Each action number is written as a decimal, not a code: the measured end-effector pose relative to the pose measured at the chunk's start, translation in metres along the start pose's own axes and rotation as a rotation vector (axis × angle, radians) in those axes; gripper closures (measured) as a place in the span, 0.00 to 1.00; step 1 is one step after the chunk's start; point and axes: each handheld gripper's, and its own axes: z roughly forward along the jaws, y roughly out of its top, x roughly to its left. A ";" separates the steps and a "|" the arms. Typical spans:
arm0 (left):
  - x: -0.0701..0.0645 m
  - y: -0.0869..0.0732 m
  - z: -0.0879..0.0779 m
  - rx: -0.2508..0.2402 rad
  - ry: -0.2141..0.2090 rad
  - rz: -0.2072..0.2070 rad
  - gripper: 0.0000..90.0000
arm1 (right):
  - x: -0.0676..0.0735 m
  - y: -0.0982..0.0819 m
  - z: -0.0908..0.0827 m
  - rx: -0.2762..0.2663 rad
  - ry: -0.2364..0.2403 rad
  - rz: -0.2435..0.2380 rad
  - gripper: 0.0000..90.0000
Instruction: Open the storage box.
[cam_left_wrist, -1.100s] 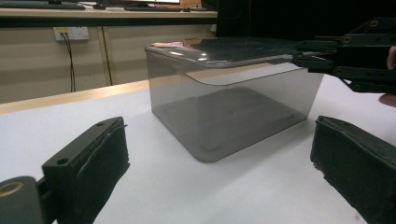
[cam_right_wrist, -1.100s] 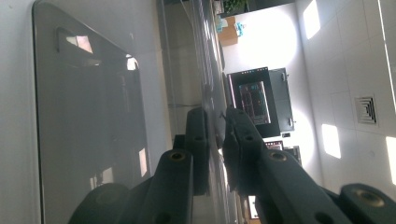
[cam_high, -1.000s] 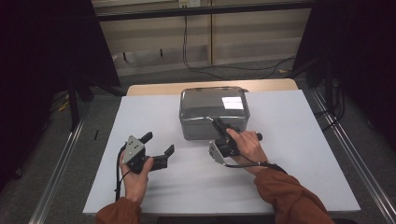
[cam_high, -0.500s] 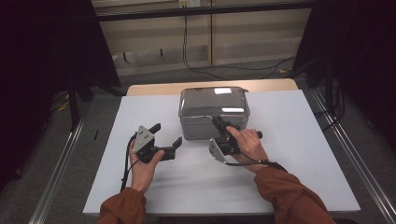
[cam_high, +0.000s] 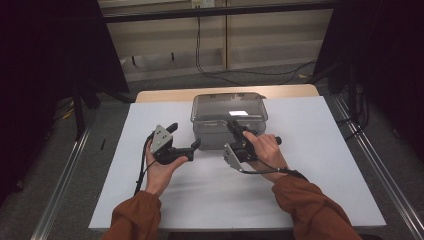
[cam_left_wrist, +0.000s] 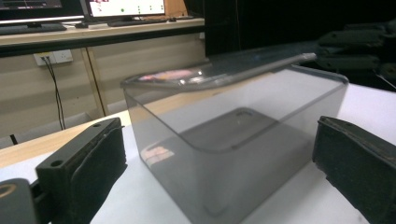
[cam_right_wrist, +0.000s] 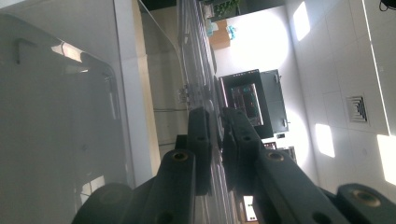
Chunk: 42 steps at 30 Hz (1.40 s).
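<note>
A clear grey plastic box (cam_high: 215, 132) with a clear lid (cam_high: 230, 106) stands at the back middle of the white table. My right gripper (cam_high: 234, 126) is shut on the lid's front edge. In the right gripper view the jaws (cam_right_wrist: 217, 121) pinch the thin lid (cam_right_wrist: 194, 70) beside the box wall (cam_right_wrist: 56, 116). My left gripper (cam_high: 185, 135) is open just left of the box's front left corner. Its two jaws (cam_left_wrist: 217, 140) frame that corner of the box (cam_left_wrist: 233, 140) without touching it. The lid (cam_left_wrist: 224, 70) sits tilted, raised on the right gripper's side.
The white table top (cam_high: 310, 190) stretches in front of the box and to both sides. Metal rails (cam_high: 65, 175) run along the table's left and right. Cables (cam_high: 210, 70) lie on the floor behind it. A desk with monitors (cam_left_wrist: 126, 7) stands beyond.
My left gripper has moved forward and to the right, up to the box's front left corner. The right gripper has stayed on the lid's edge.
</note>
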 end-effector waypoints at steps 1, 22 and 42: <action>0.002 0.001 0.002 -0.001 -0.005 -0.020 0.04 | -0.001 0.000 0.000 0.003 -0.001 0.004 0.92; 0.006 0.011 0.037 -0.041 0.035 0.055 0.17 | -0.011 0.000 0.002 0.000 -0.008 -0.002 0.92; 0.011 0.010 0.047 -0.050 0.052 0.135 0.41 | -0.007 0.001 0.001 0.003 0.012 0.007 0.90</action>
